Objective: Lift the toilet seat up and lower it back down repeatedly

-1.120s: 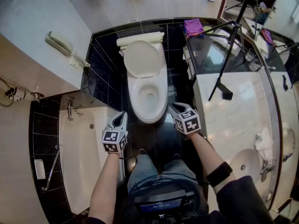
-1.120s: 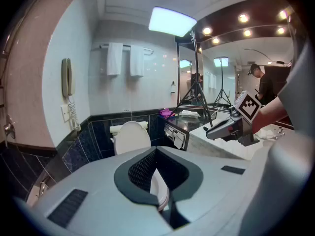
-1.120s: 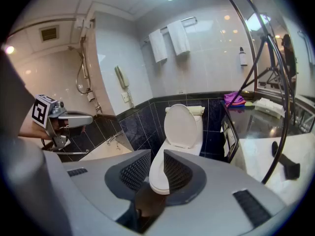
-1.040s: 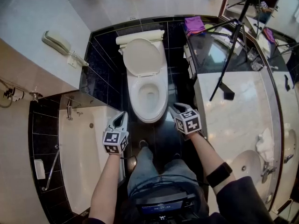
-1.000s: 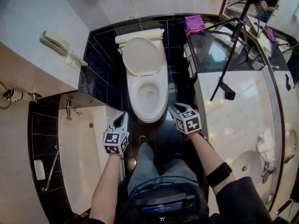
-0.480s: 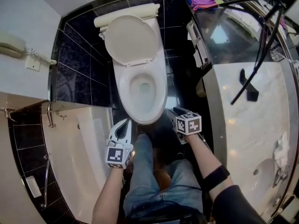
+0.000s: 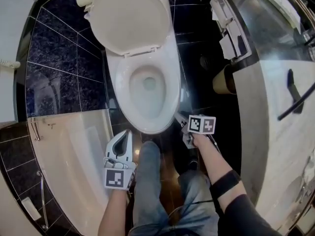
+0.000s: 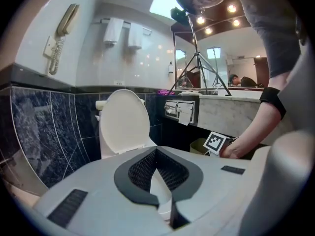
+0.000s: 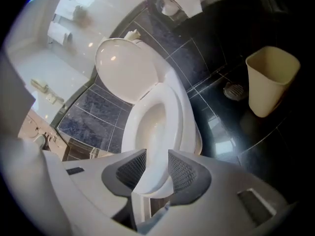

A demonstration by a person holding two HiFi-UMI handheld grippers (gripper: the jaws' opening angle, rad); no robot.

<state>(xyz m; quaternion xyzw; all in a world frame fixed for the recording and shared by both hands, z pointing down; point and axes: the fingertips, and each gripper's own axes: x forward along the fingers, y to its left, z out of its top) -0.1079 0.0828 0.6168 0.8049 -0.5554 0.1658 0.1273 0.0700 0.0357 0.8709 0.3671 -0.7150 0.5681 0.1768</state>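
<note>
The white toilet has its lid (image 7: 129,18) standing upright and its seat (image 7: 170,90) lying flat on the bowl. My right gripper (image 7: 178,117) is low at the bowl's front right edge. Its jaws have just been opening and stand apart. In the right gripper view the front of the seat (image 9: 174,107) shows between the pads (image 9: 132,170) of the right gripper (image 9: 157,156), and no pad visibly presses on it. My left gripper (image 7: 129,132) hangs left of the bowl's front, fingertips together, holding nothing. In its own view the left gripper (image 8: 156,150) points at the raised lid (image 8: 123,122).
A beige waste bin (image 7: 224,78) stands on the dark floor right of the toilet, below paper holders (image 7: 229,28). The bathtub (image 7: 74,156) lies at the left and a marble counter (image 7: 280,107) at the right. The person's jeans-clad legs (image 7: 147,181) are in front of the bowl.
The head has dropped closer to the toilet. Both grippers have sunk toward the floor. The right one has rolled and come up to the bowl's front right edge.
</note>
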